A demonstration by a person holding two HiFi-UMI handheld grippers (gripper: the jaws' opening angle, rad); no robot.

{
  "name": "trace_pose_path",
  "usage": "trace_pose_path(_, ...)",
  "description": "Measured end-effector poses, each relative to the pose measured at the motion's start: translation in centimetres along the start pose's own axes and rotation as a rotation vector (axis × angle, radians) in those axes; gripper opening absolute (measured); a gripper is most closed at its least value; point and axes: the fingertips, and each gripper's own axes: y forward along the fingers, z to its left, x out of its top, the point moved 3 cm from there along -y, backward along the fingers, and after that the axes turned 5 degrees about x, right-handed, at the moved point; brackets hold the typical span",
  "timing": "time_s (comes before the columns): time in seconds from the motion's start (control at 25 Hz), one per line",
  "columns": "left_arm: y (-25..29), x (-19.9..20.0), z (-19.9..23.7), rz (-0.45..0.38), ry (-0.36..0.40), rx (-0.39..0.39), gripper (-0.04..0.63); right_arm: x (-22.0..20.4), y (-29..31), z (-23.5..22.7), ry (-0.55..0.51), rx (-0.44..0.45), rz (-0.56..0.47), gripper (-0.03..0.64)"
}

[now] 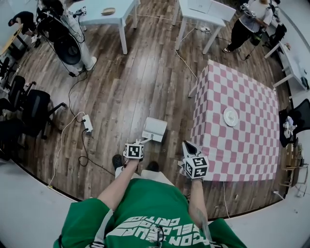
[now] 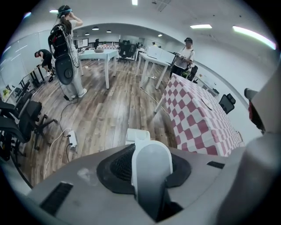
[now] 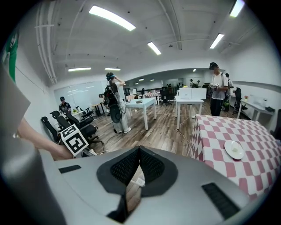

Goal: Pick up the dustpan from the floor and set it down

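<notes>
**Left claw gripping the dustpan by its handle, beside the checked desk**

We are standing on the wooden floor (image 1: 121,82) and looking steeply down over our green shirt (image 1: 145,208). Our left claw (image 1: 141,142) is clamping the white handle (image 2: 151,169) of the dustpan (image 1: 155,129). In the left gripper view the handle is running up between the dark ribbed pads (image 2: 120,169), which are pressing on it from either side. The pan is sticking out beyond the claw's tip, over the floorboards just ahead of our shoes (image 1: 117,161). We are not able to tell whether it is touching the floor.

Our right claw (image 1: 189,147) is hovering empty near the closest corner of the desk (image 1: 252,145). Its jaws are closed together, meeting at their tips, with only a thin slit of floor showing behind them.

The desk is wearing a pink-and-white checked cloth. A small white plate (image 1: 230,116) is sitting on it, well apart from the dustpan. A white power strip (image 1: 87,124) is lying on the floor to the dustpan's left, with cables trailing from it. Another person (image 1: 249,22) is standing by the far white desks (image 1: 109,14).
</notes>
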Motion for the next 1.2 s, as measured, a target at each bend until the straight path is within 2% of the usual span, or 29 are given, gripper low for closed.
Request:
trace_pose_path(0.2, -3.9, 2.4, 2.7, -0.094, 0.004, -0.042, 0.103, 1.1, 0.4, 1.3, 0.011, -0.034, -0.021, 0.008)
trace_pose_path(0.4, -8.6, 4.4, 5.6, -0.180, 0.049, -0.075, 0.103, 2.6, 0.9, 3.7, 0.048, -0.046, -0.051, 0.008)
trace_pose_path(0.8, -17.4, 10.0, 11.3, -0.382, 0.110, -0.116, 0.103, 6.6, 2.9, 8.6, 0.017, -0.060, -0.115, 0.008)
trace_pose_path(1.2, -25.1, 13.6, 15.0, -0.560, 0.073, -0.151, 0.103, 9.1, 4.2, 11.2, 0.008, -0.076, -0.154, 0.008)
